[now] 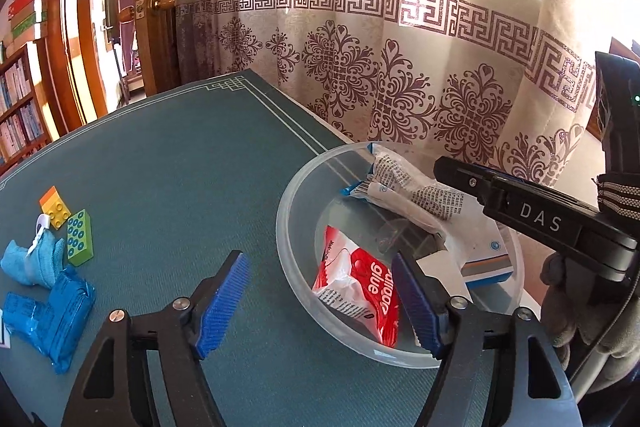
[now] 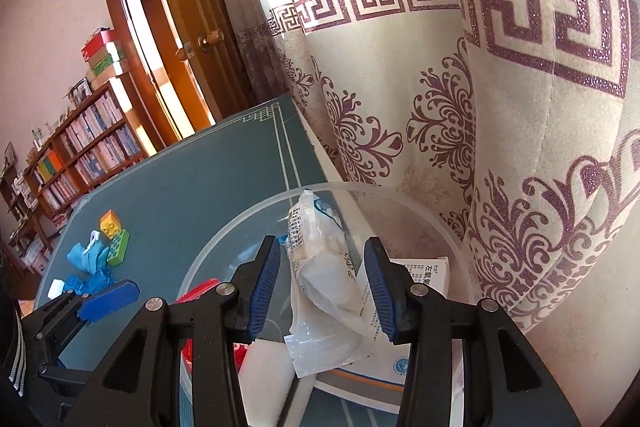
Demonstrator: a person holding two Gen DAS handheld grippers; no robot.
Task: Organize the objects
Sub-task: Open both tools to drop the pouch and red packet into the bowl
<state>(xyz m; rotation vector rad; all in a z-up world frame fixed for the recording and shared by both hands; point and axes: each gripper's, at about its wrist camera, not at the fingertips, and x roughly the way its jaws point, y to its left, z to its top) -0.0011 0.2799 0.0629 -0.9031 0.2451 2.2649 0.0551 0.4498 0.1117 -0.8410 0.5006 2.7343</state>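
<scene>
In the left wrist view the left tool (image 1: 320,303) sat low in the frame with its blue pads spread and nothing between them; the red glue packet (image 1: 360,291) lay just beyond, inside the clear bowl (image 1: 292,247), so this looked like a release just made. To finish it well, the tool had to back out straight, keeping the right pad clear of the bowl's rim.

In the right wrist view the right tool (image 2: 320,291) stood half spread at lower centre, straddling a white plastic packet (image 2: 320,283) without visibly pressing on it. A white box (image 2: 420,279) lay under that packet.

At the left of the left wrist frame, on the green table (image 1: 180,167), the blue wrapped packet (image 1: 52,319), blue cloth (image 1: 32,259), green brick (image 1: 80,237) and orange-yellow brick (image 1: 56,207) waited. The wrapped packet seemed the easiest next pick.
</scene>
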